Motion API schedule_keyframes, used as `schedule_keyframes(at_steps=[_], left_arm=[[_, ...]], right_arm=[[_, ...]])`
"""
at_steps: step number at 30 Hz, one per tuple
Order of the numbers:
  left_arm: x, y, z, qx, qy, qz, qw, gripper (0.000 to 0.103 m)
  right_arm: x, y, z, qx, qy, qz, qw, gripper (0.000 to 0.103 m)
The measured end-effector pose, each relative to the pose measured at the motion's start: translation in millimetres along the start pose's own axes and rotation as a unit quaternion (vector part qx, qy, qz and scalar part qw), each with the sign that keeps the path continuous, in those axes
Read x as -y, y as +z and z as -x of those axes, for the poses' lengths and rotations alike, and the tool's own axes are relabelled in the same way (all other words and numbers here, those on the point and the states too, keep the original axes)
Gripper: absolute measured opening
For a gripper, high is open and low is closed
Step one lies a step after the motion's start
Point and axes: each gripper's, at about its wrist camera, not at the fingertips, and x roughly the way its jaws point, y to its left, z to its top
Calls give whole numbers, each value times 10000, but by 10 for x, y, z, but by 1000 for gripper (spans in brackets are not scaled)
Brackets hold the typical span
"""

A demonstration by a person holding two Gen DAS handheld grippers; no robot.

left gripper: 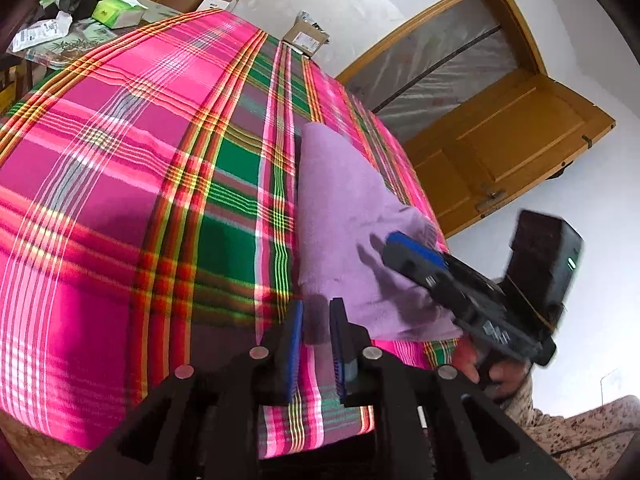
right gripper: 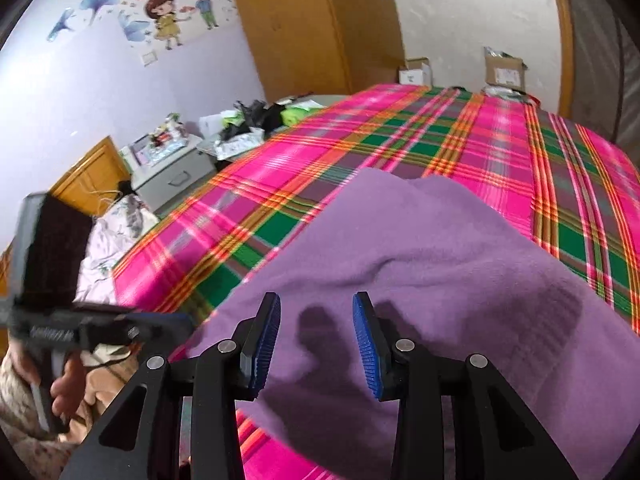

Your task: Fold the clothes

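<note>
A lilac fleece garment (left gripper: 344, 216) lies folded on the pink and green plaid bed sheet (left gripper: 120, 184). In the left wrist view my left gripper (left gripper: 317, 308) is at the garment's near left corner, its blue pads a narrow gap apart, and the shadowed corner shows at the tips with no pad pressing on it. My right gripper (left gripper: 394, 250) reaches in from the right over the cloth. In the right wrist view the right gripper (right gripper: 316, 314) hovers open above the garment (right gripper: 440, 248), nothing between its fingers. The left gripper (right gripper: 172, 322) is blurred at the garment's left edge.
Cardboard boxes (right gripper: 504, 70) stand beyond the bed's far edge. A cluttered grey bedside cabinet (right gripper: 172, 168) and a pale bundle of bedding (right gripper: 116, 236) lie to the left. A wooden door (left gripper: 512, 144) stands open on the right. A person's hand (right gripper: 66, 388) holds the left gripper.
</note>
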Motion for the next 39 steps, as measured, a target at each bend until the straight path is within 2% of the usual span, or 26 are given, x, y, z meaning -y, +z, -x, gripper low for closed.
schedule_keyframes(at_steps=[4, 6, 9, 12, 22, 26, 30, 35, 39], left_arm=[[-36, 127, -51, -17, -129, 55, 9999, 16], [-60, 186, -109, -113, -109, 121, 9998, 23], [-57, 256, -198, -232, -29, 89, 9997, 23], [-45, 320, -272, -322, -128, 38, 9994, 23], [-109, 384, -459, -565, -216, 199, 9980, 23], [-165, 359, -437, -690, -319, 333, 9966, 23], [-166, 385, -428, -794, -521, 405, 9947, 23], [-109, 468, -404, -743, -821, 466, 9928, 23], [-48, 490, -389, -696, -899, 440, 9925, 23]], right_arm=[[-181, -83, 55, 81, 177, 296, 9994, 41], [-270, -127, 56, 137, 167, 450, 9988, 58], [-397, -193, 15, 99, 119, 672, 9976, 60], [-464, -239, -25, 83, 75, 805, 9967, 64], [-749, -382, -132, -37, -326, 1568, 9871, 66], [-783, -415, -190, -46, -630, 1702, 9834, 66], [-874, -464, -233, -44, -936, 2061, 9740, 66], [-899, -480, -263, -44, -1113, 2151, 9702, 66], [-911, -456, -299, -22, -1252, 2108, 9695, 66]])
